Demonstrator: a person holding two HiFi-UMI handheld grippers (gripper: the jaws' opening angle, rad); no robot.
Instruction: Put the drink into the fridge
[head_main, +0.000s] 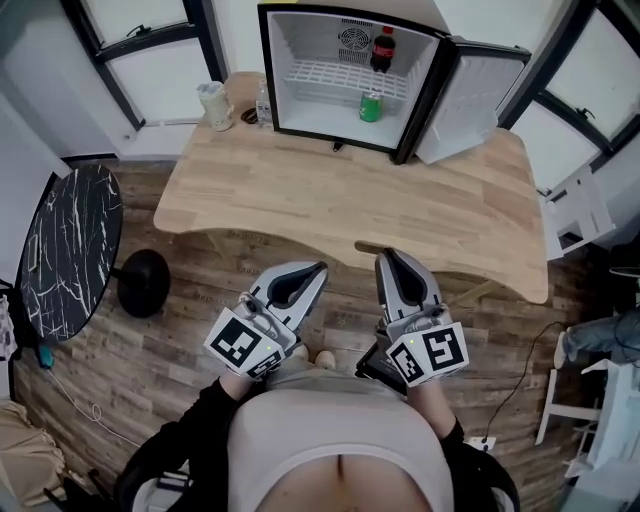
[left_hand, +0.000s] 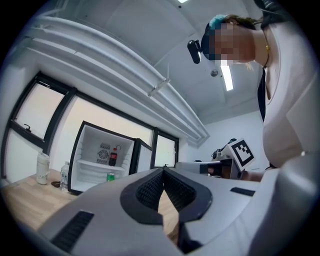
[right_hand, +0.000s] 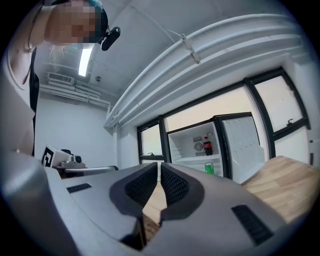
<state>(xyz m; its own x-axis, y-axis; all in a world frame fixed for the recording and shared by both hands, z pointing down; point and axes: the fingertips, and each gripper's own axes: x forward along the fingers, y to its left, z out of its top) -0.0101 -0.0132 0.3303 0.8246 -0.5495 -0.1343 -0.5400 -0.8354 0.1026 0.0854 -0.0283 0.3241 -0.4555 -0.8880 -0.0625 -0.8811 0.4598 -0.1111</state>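
Note:
A small white fridge (head_main: 300, 40) stands open at the far edge of the wooden table (head_main: 300, 190), its door (head_main: 470, 95) swung out to the right. Inside, a cola bottle (head_main: 382, 48) stands on the wire shelf and a green can (head_main: 371, 106) on the floor below it. Both also appear in the left gripper view, bottle (left_hand: 113, 156) and can (left_hand: 110, 176), and in the right gripper view, bottle (right_hand: 207, 145) and can (right_hand: 209, 168). My left gripper (head_main: 320, 267) and right gripper (head_main: 385, 255) hover near the table's front edge, far from the fridge. Both are shut and hold nothing.
Left of the fridge stand a pale cup (head_main: 215, 105), a water bottle (head_main: 263, 100) and a small dark object (head_main: 249, 116). A round black marble table (head_main: 70, 250) and a black stool base (head_main: 145, 282) are on the floor at the left. White furniture (head_main: 580, 210) is at the right.

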